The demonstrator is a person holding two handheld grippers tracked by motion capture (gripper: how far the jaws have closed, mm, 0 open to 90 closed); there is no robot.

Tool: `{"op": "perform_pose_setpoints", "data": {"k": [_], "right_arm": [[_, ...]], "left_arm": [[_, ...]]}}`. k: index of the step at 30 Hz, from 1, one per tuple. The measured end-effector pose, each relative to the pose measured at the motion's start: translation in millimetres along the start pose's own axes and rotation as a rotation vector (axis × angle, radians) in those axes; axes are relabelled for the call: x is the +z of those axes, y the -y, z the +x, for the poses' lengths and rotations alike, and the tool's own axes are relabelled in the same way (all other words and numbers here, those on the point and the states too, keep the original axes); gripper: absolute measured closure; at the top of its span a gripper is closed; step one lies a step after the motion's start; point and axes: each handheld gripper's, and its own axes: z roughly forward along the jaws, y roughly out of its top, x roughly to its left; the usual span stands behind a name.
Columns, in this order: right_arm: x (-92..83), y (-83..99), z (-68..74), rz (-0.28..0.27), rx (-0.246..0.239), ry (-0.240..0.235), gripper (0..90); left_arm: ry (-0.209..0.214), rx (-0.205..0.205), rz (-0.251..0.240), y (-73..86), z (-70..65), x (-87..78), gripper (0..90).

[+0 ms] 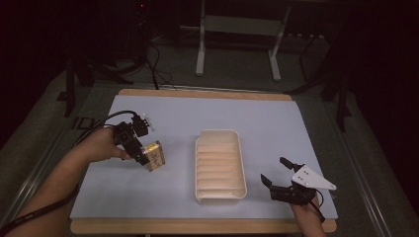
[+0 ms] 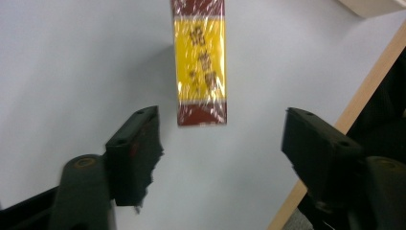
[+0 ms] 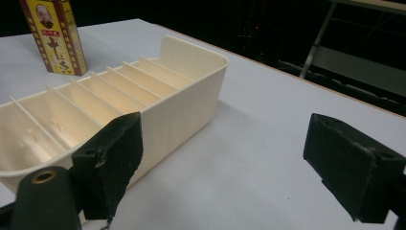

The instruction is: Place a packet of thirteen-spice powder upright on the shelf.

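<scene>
The left claw (image 1: 143, 150) sits at the left side of the bench, held in a hand (image 1: 99, 145) whose forearm comes in from the lower left corner of the high view. Its jaws stand apart with nothing pressed between them. In the left gripper view the two black jaws rise on either side of bare blue surface, and the small box (image 2: 200, 62) lies just beyond their tips, clear of both pads. The box is red-brown at its ends with a yellow panel of printed characters, wrapped in shiny film. In the high view it appears just beside the left claw (image 1: 154, 155), standing on the blue mat (image 1: 247, 113) to the left of the tray and a little apart from it.

The right claw (image 1: 281, 173) rests near the right front corner of the mat, its jaws spread wide and holding nothing, with the grey three-cornered plate on top of it. In the right gripper view its two jaws frame empty mat, the left jaw lying in front of the near wall of the tray (image 3: 191, 100).

The tray (image 1: 221, 197) is cream-coloured, long and rounded at the corners, and stands in the middle of the mat between the two claws. Thin ribs divide it into narrow slots, all of them empty. From the right gripper view the box (image 3: 53, 36) stands upright beyond the far side of the tray.

The mat covers a wooden bench (image 1: 197, 226) whose edge shows along the front and back
</scene>
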Motion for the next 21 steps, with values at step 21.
{"op": "perform_pose_setpoints", "data": {"k": [21], "right_arm": [[-0.7, 0.0, -0.2, -0.001, -0.002, -0.007, 13.6]], "left_arm": [[-0.028, 0.02, 0.062, -17.2, 3.9, 30.6, 52.7]]}}
